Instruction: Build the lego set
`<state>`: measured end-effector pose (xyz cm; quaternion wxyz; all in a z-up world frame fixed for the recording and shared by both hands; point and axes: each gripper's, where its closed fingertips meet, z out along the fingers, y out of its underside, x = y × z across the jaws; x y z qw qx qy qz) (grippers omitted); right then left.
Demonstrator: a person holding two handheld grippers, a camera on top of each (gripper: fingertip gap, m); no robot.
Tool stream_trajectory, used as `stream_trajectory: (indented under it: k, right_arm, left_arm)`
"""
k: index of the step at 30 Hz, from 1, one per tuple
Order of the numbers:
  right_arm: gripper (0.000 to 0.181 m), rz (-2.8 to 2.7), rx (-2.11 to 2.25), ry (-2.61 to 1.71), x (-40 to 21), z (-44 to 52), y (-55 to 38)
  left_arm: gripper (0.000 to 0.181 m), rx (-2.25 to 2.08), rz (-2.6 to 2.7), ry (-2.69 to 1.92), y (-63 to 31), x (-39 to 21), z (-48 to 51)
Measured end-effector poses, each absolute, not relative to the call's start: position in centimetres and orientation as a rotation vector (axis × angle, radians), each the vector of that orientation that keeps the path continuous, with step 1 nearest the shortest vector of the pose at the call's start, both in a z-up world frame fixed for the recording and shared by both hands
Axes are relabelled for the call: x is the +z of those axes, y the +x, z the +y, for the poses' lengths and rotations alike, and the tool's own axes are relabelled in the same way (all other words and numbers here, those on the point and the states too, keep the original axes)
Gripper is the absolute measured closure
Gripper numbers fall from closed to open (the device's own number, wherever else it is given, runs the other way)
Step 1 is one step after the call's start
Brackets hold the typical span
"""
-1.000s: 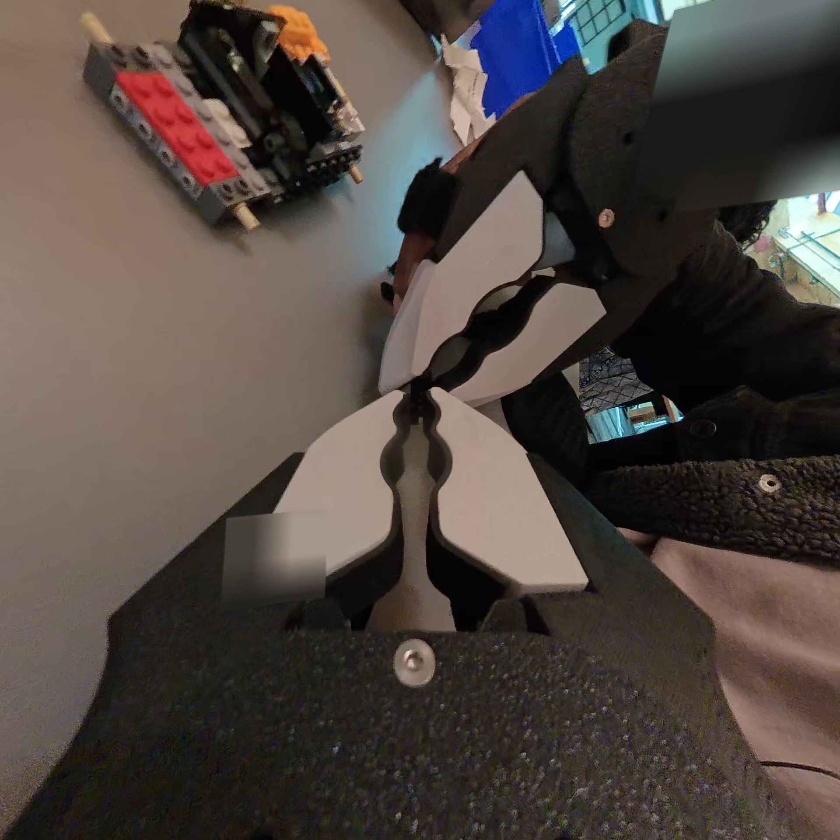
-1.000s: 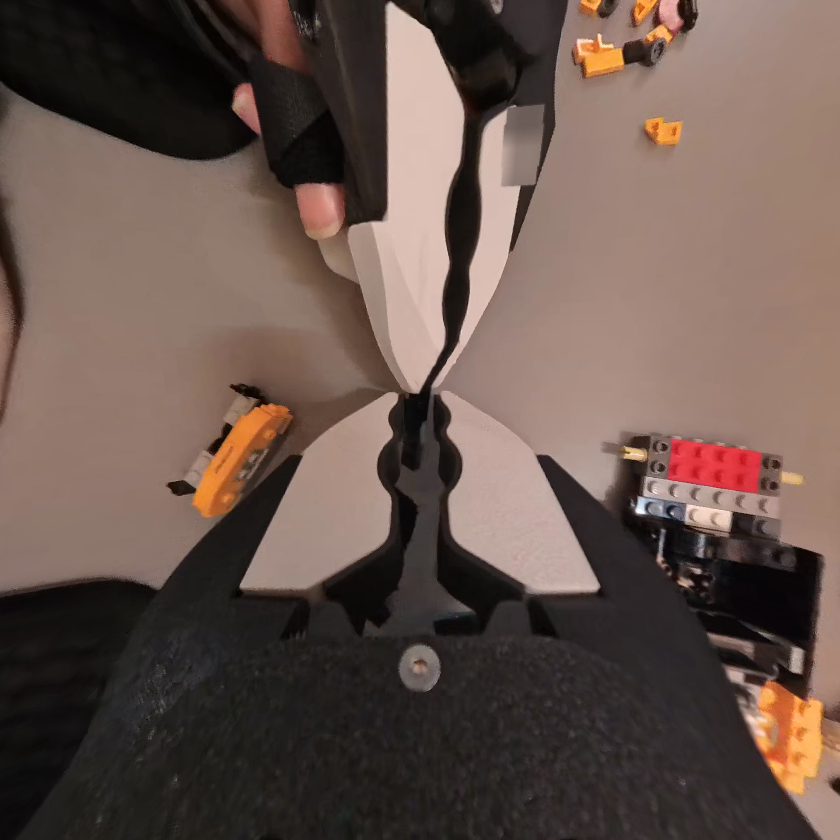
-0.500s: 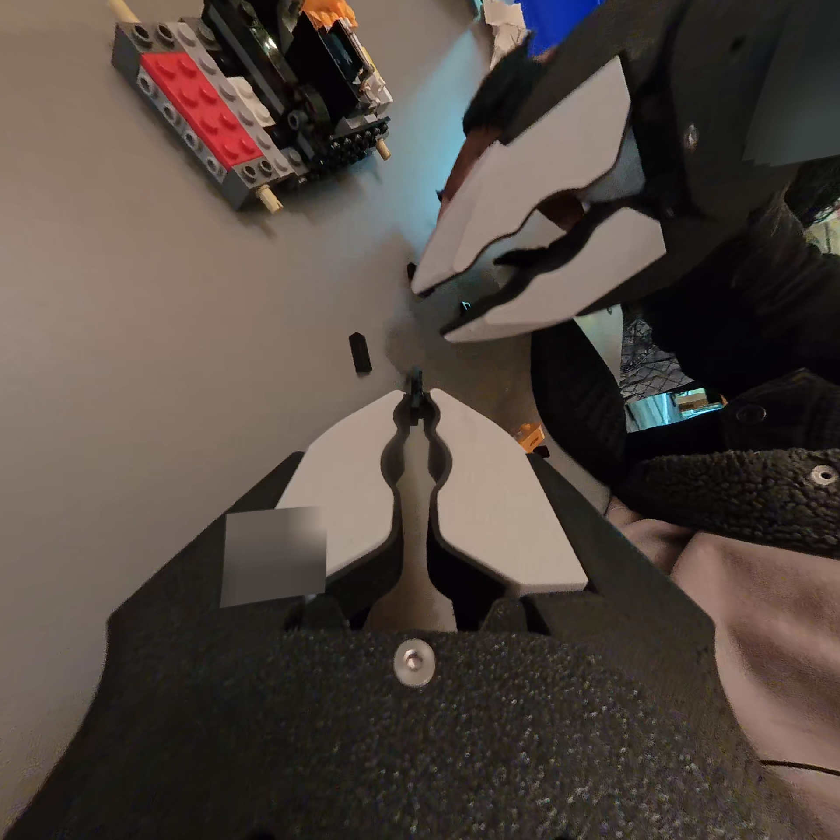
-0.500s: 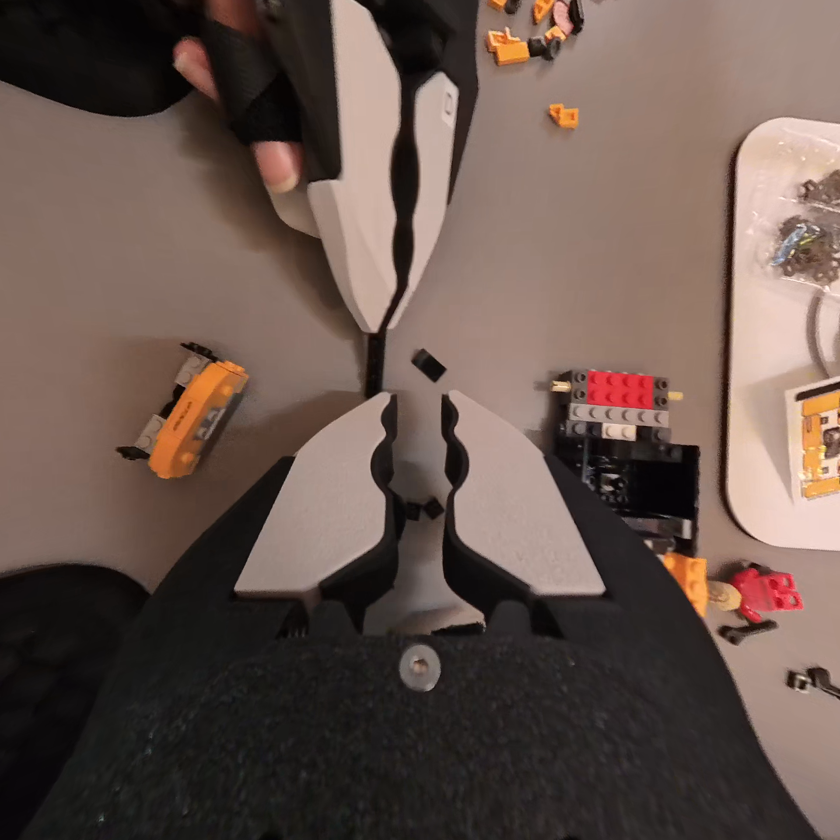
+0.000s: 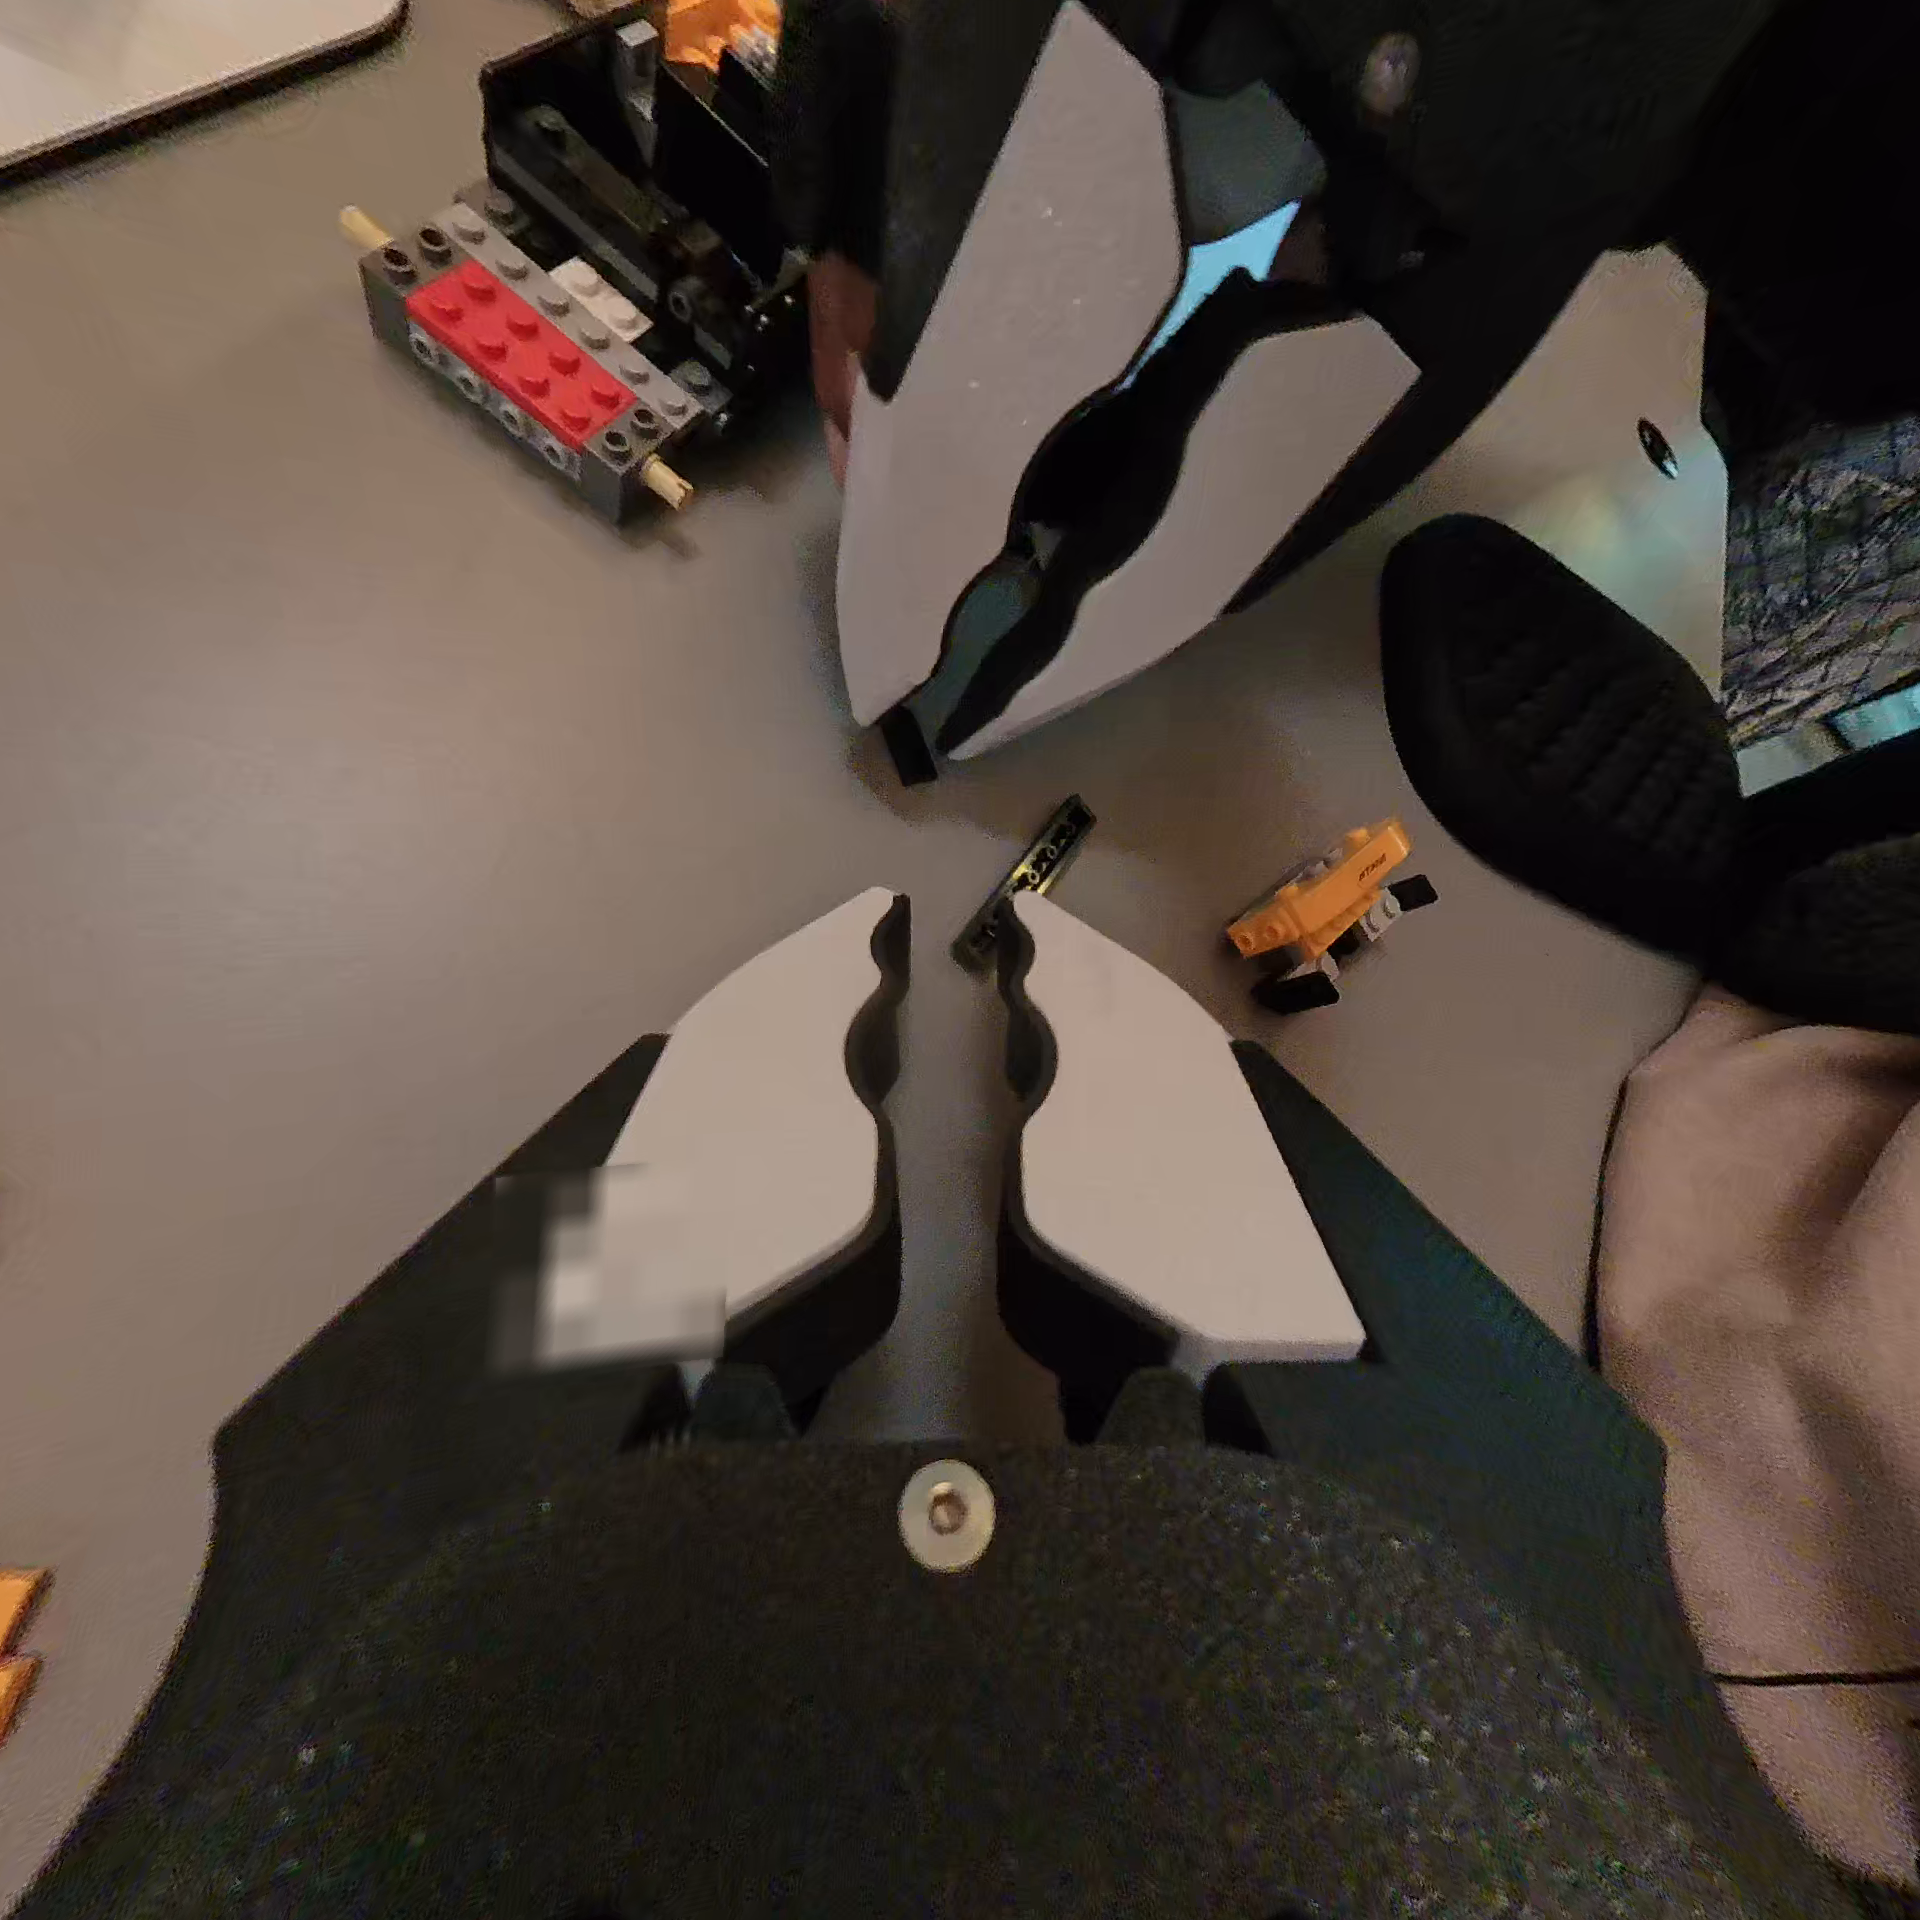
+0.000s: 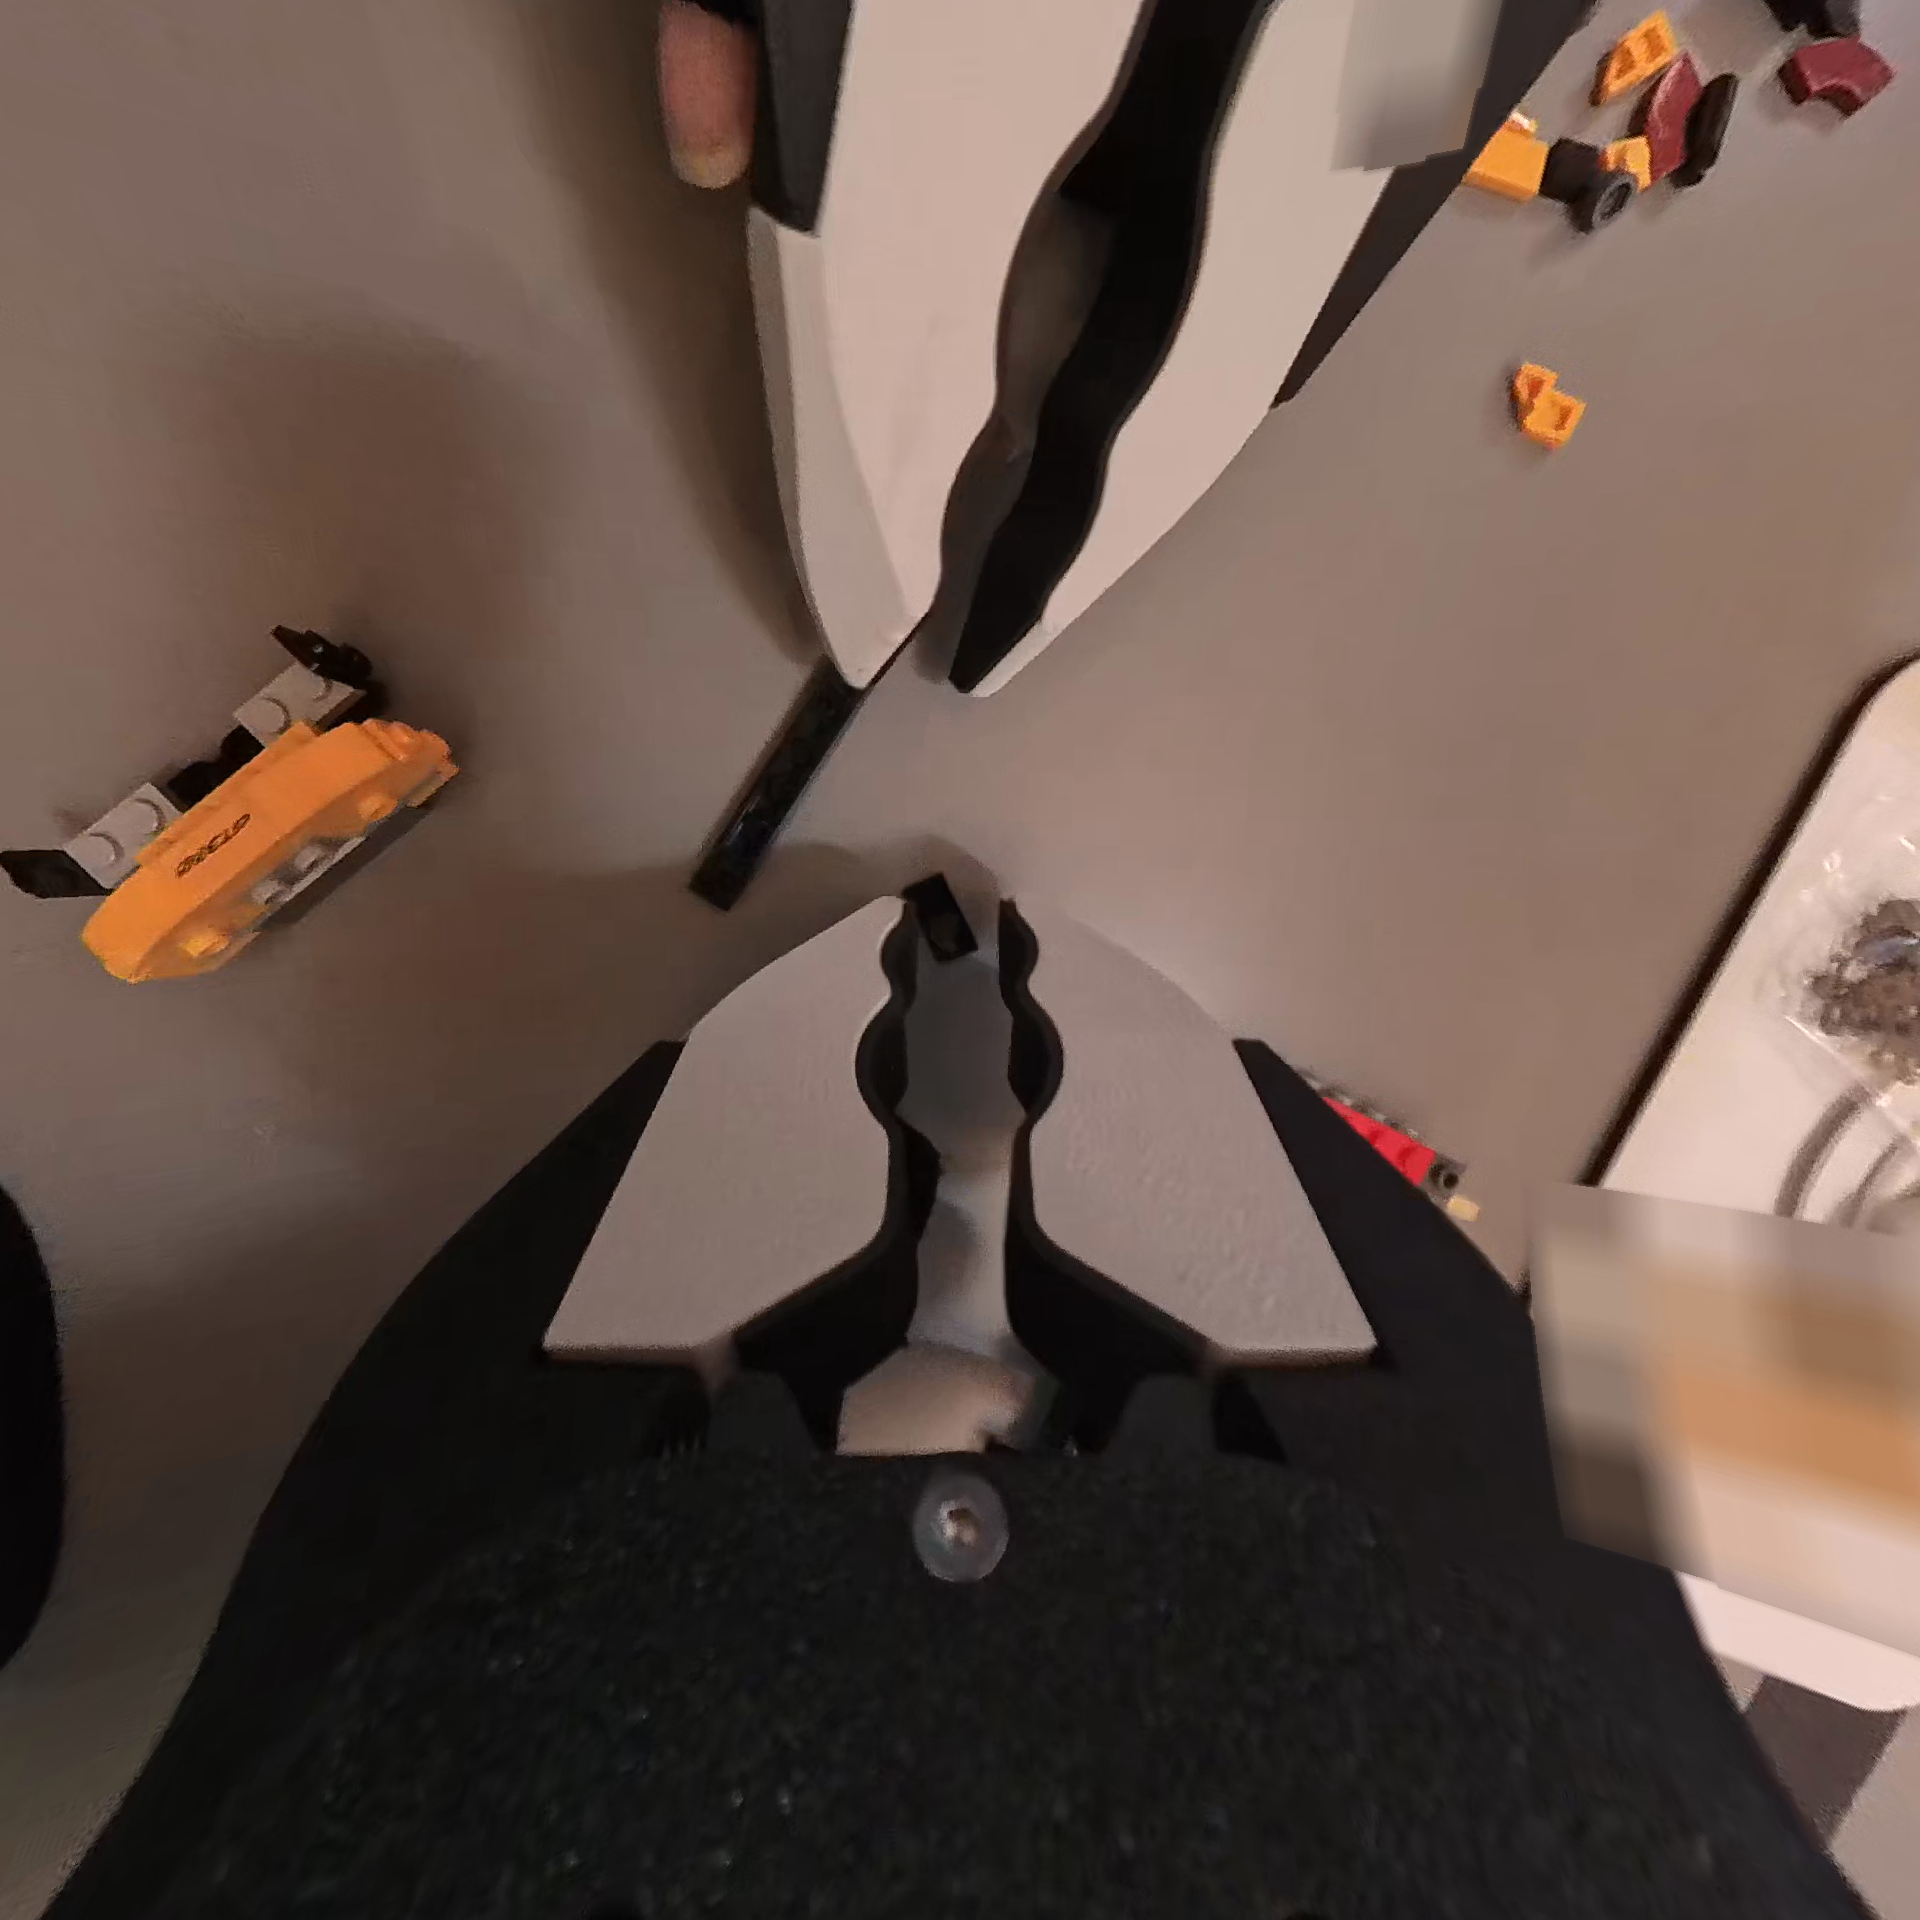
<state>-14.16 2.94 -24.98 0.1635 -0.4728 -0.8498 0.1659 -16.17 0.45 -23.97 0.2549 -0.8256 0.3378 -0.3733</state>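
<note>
Left wrist view: our left gripper [image 5: 954, 914] stands moderately open, holding nothing. A thin black plate [image 5: 1027, 881] lies flat on the grey table [image 5: 312, 831] just off the right fingertip, touching or nearly so; we cannot tell which. The right gripper [image 5: 914, 743] is ahead, a small black piece [image 5: 906, 750] at its tips. The red-topped chassis [image 5: 530, 358] sits far ahead-left, the orange sub-assembly [image 5: 1325, 914] off to the right.

Right wrist view: our right gripper [image 6: 951, 914] is narrowly parted, the small black piece [image 6: 940, 920] between its tips; whether it is clamped, we cannot tell. The black plate [image 6: 784, 784] lies just ahead-left.

Step in hand, we judge: regrasping small parts. Next calls for centring the left fingers over the plate, then closing.
</note>
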Motion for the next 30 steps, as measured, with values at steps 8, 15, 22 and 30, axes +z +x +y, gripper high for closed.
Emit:
stream_trajectory:
  k: [8,15,22,30]
  right_arm:
    - [0.181,-2.203,0.776,-1.449,-23.1,1.7,-13.8]
    - [0.181,-2.009,0.934,-1.650,-21.6,-0.2,-13.2]
    - [0.181,-1.998,0.985,-1.913,-22.7,-0.7,-13.9]
    - [0.181,-1.958,0.986,-1.922,-22.3,-0.4,-13.9]
  left_arm:
    - [0.161,-0.922,1.065,-2.154,-15.8,-24.2,-0.1]
    - [0.154,-0.719,1.302,-2.020,-15.3,-24.9,-0.6]
    - [0.167,-0.606,1.385,-1.995,-15.3,-25.4,-0.9]
    - [0.173,-0.661,1.397,-1.996,-15.1,-24.9,-1.4]
